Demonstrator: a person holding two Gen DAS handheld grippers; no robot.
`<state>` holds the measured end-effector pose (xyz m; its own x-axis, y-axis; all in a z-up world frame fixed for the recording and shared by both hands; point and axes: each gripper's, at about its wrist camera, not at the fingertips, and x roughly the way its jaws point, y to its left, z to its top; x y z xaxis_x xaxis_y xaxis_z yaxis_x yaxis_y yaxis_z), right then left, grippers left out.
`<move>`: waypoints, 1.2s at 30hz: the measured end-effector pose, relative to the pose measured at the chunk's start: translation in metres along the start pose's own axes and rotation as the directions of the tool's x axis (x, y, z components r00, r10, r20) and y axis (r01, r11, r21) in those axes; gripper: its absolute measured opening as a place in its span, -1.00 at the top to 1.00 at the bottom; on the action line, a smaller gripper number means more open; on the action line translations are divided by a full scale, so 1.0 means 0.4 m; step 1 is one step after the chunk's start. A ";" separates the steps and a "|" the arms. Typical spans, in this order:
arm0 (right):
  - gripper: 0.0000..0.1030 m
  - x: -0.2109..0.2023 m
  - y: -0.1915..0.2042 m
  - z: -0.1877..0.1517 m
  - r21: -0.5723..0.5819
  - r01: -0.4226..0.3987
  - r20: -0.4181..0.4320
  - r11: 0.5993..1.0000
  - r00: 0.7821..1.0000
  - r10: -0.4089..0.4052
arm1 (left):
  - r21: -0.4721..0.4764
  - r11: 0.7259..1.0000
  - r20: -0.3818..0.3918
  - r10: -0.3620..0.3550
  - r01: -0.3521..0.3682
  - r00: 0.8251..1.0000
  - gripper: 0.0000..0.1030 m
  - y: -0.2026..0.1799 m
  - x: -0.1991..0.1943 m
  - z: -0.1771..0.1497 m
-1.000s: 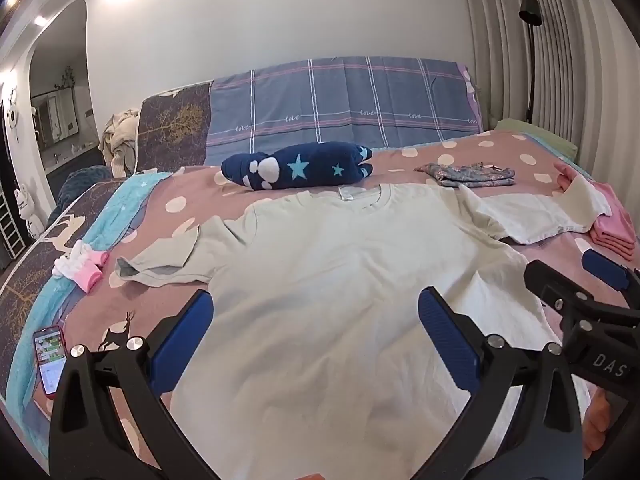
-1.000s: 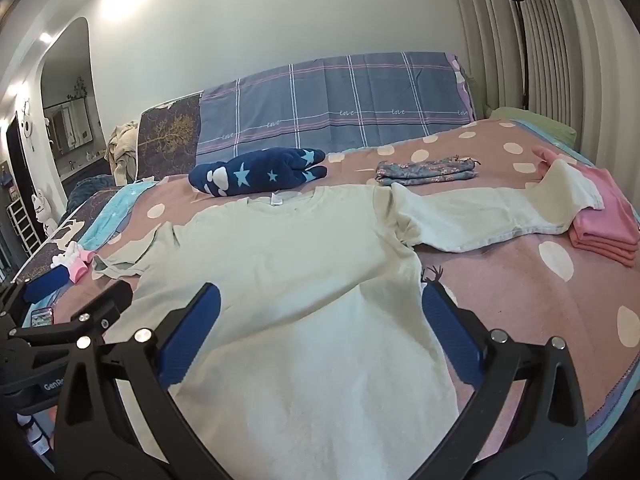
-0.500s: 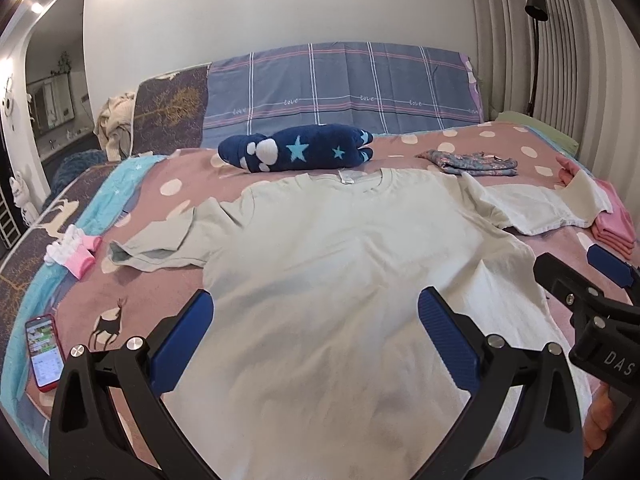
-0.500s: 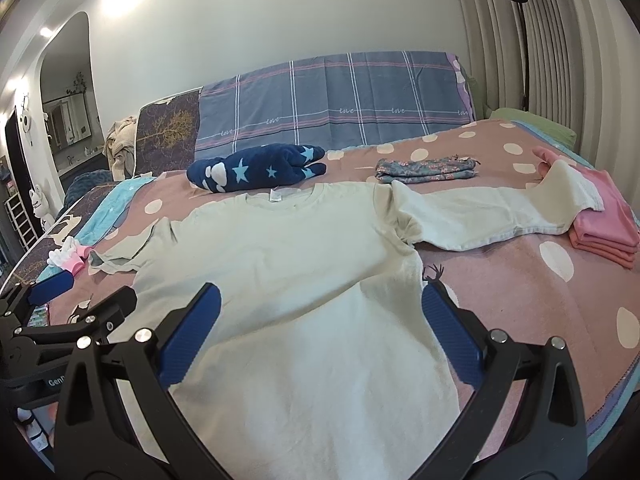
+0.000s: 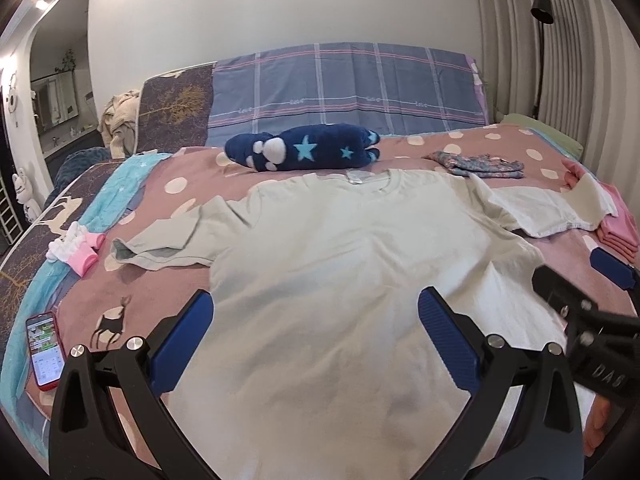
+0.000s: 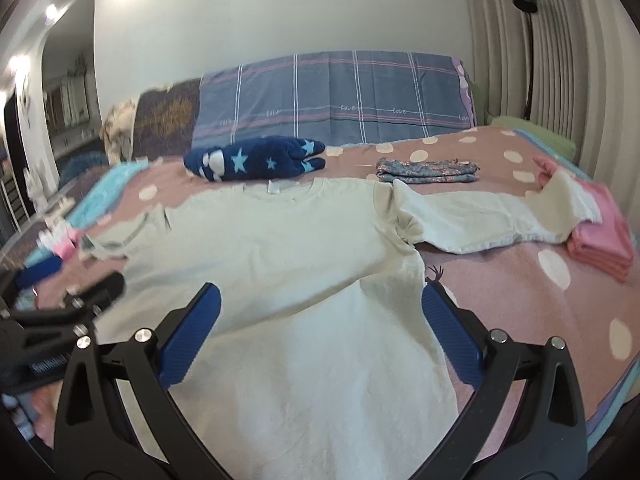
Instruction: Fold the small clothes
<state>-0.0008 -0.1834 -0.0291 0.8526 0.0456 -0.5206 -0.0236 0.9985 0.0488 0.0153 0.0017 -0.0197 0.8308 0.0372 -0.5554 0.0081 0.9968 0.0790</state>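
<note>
Pale mint-green cotton T-shirt (image 5: 340,280) lies spread flat, front down, on the pink polka-dot bedspread (image 5: 460,148), collar toward the headboard, hem toward me. I see its left sleeve (image 5: 160,244) rumpled and partly folded on itself; its right sleeve (image 6: 480,220) stretches out sideways, cuff lying up against a stack of folded pink cloths (image 6: 600,240).

My left gripper (image 5: 316,336) hovers over the lower body of the shirt, blue-padded fingers (image 5: 182,340) spread wide, nothing between them. My right gripper (image 6: 320,336) is likewise over the lower right part of the shirt, fingers (image 6: 452,340) wide apart, holding nothing. I can't tell whether either set of tips touches the fabric. Each gripper shows at the edge of the other's view; the right wrist view is motion-blurred on its left side.

Other items on the bed:
- navy plush roll with light-blue stars and white paw print (image 5: 304,152), just beyond the collar
- folded blue-patterned fabric piece (image 5: 480,164), past the right shoulder
- small white-and-pink socks (image 5: 76,248), beyond the left sleeve
- red-cased smartphone, screen lit (image 5: 44,350), near the bed's left edge, apart from the shirt
- blue plaid cover (image 5: 348,88) across the headboard

Black floor lamp (image 5: 542,8) stands by the ribbed curtain at the right.
</note>
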 end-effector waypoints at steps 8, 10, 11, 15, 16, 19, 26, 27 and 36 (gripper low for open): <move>-0.96 0.025 0.071 -0.005 -0.011 -0.060 -0.027 0.998 0.998 0.059 | -0.084 0.993 -0.006 0.080 -0.080 0.997 -0.97 0.099 0.007 -0.003; -0.96 0.026 0.083 -0.004 -0.026 -0.065 -0.028 0.998 0.998 0.064 | -0.086 0.993 -0.007 0.082 -0.082 0.997 -0.97 0.109 0.008 -0.003; -0.96 0.028 0.092 -0.004 -0.033 -0.071 -0.030 0.997 0.997 0.070 | -0.086 0.993 -0.007 0.081 -0.081 0.997 -0.97 0.114 0.009 -0.005; -0.96 0.032 0.115 -0.004 -0.044 -0.085 -0.040 0.995 0.996 0.084 | -0.080 0.993 -0.007 0.083 -0.084 0.997 -0.97 0.117 0.015 -0.009; -0.96 0.032 0.119 -0.004 -0.046 -0.087 -0.040 0.995 0.996 0.085 | -0.079 0.993 -0.007 0.082 -0.082 0.997 -0.97 0.118 0.016 -0.010; -0.96 0.035 0.133 -0.001 -0.054 -0.088 -0.042 0.995 0.995 0.085 | -0.079 0.994 -0.009 0.081 -0.082 0.997 -0.97 0.122 0.018 -0.014; -0.96 0.052 0.167 0.000 -0.069 -0.093 -0.058 0.993 0.994 0.089 | -0.102 0.991 -0.028 0.086 -0.088 0.996 -0.97 0.152 0.032 -0.026; -0.96 0.055 0.170 0.001 -0.071 -0.094 -0.060 0.993 0.994 0.089 | -0.105 0.991 -0.033 0.081 -0.084 0.996 -0.97 0.155 0.036 -0.027; -0.96 0.070 0.196 0.004 -0.087 -0.095 -0.070 0.992 0.994 0.089 | -0.110 0.992 -0.031 0.052 -0.055 0.998 -0.97 0.167 0.049 -0.040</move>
<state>0.0222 -0.1041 -0.0384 0.8082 0.1362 -0.5729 -0.1498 0.9884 0.0236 0.0233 0.0699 -0.0387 0.8126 0.0908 -0.5758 -0.0985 0.9950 0.0179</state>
